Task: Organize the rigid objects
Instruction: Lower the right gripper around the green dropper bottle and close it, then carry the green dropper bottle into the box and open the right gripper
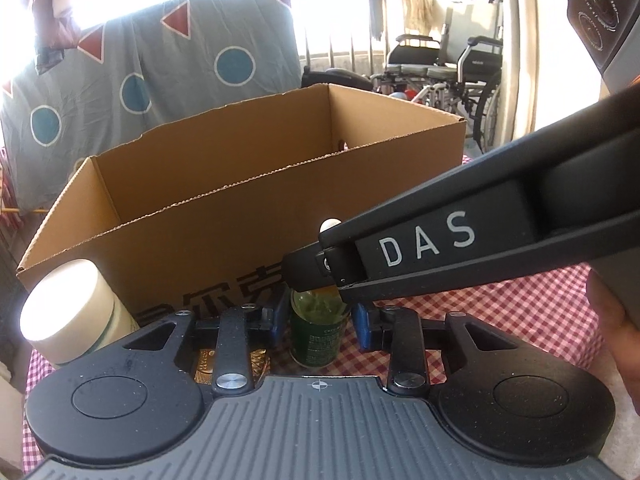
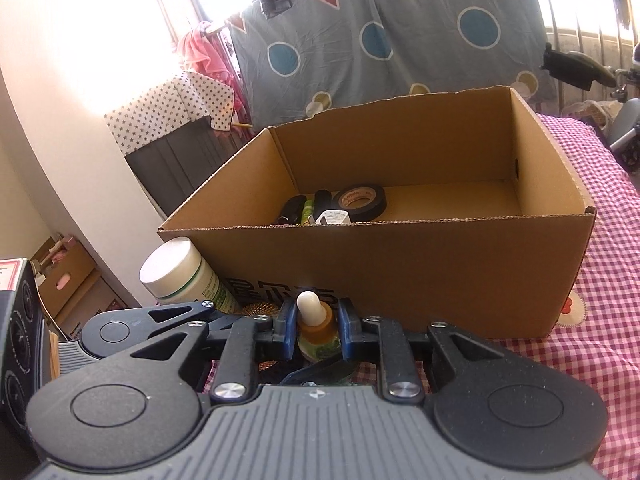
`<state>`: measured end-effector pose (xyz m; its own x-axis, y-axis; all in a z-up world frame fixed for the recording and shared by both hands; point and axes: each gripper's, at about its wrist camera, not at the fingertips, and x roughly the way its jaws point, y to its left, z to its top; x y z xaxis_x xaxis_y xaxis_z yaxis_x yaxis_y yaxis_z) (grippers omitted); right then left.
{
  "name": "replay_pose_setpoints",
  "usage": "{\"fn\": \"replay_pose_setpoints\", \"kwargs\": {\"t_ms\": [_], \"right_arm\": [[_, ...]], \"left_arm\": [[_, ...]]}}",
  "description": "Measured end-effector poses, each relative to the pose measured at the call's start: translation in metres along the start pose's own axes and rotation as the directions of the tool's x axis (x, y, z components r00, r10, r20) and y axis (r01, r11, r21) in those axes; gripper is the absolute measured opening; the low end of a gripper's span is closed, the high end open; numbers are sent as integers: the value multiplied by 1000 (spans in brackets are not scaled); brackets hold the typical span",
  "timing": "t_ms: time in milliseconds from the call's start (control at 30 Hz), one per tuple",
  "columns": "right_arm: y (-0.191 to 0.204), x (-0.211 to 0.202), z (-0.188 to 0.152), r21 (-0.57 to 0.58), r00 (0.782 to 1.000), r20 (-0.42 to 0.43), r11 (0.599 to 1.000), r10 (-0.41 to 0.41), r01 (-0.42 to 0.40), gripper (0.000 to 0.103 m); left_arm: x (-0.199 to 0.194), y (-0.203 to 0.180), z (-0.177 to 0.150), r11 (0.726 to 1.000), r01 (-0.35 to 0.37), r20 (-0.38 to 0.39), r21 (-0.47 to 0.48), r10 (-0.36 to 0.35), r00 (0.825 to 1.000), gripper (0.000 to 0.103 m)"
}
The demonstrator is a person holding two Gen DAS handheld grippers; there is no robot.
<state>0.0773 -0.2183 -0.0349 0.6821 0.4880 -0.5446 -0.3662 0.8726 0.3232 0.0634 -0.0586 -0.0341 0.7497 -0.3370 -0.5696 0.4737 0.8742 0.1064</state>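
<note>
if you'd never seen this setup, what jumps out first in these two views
Both grippers close on one small green bottle with a white dropper tip: the right gripper pinches its neck, the left gripper flanks its body lower down. Right behind stands a big open cardboard box on the red checked cloth, with a roll of black tape inside and a white-capped jar at its left corner.

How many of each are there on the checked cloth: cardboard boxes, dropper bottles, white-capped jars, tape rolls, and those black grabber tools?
Cardboard box: 1
Dropper bottle: 1
White-capped jar: 1
Tape roll: 1
Grippers: 2, left gripper, right gripper
Total: 6
</note>
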Motion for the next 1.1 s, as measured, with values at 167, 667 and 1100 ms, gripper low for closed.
{"fn": "replay_pose_setpoints", "kwargs": {"t_ms": [167,667,1100], "right_arm": [[-2,-4,0,1,1000,-10,1000,-17,17,23],[-9,-11,0,46,999,-32,998,-34,35,24],[-6,-24,5,56,999,-35,998,-16,18,24]], "left_arm": [[-2,0,0,999,33,-2,-26,-33,999,32],[16,5,4,990,113,-44,-84,-117,992,35],[4,1,13,988,111,-62,-106,-118,991,32]]}}
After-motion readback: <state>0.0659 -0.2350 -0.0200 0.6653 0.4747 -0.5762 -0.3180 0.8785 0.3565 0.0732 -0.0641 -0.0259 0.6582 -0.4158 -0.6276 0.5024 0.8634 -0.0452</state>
